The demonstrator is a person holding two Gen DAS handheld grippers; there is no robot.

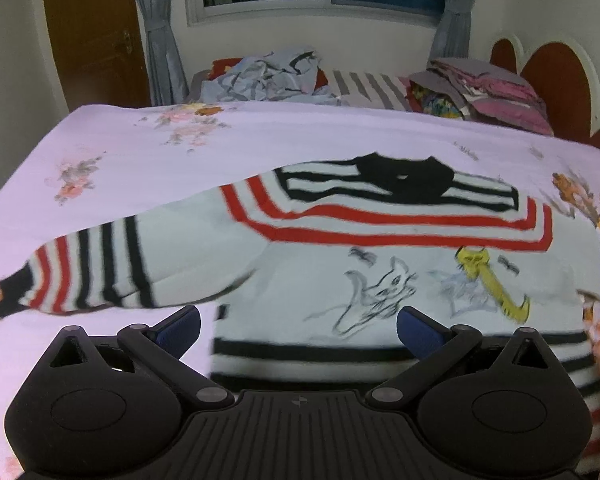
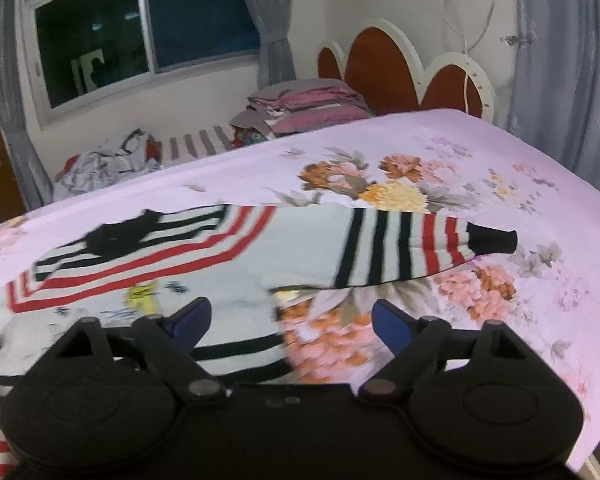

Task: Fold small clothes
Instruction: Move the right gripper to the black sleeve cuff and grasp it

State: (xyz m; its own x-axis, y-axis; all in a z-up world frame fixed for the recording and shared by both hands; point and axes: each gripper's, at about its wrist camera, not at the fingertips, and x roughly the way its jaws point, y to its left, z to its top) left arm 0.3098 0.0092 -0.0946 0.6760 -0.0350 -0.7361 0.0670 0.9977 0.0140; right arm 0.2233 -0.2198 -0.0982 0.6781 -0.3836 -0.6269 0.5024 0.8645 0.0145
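Nearest: left gripper [image 1: 298,322] spread wide, empty, over the sweater [image 1: 380,248] hem's left corner. Right gripper [image 2: 291,322] also gaping, nothing pinched, straddling the right edge. Sweater lying flat, face up, on the floral bedsheet [image 2: 480,152], sleeves out. Best bet: pinch both hem corners evenly, low and square. Farther back: folded stack [image 2: 308,106].

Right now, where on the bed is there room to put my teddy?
Free sheet lies beyond the striped sweater, before the crumpled blue cloth, and past its sleeve cuff toward the headboard. The folded pile crowds the far corner.
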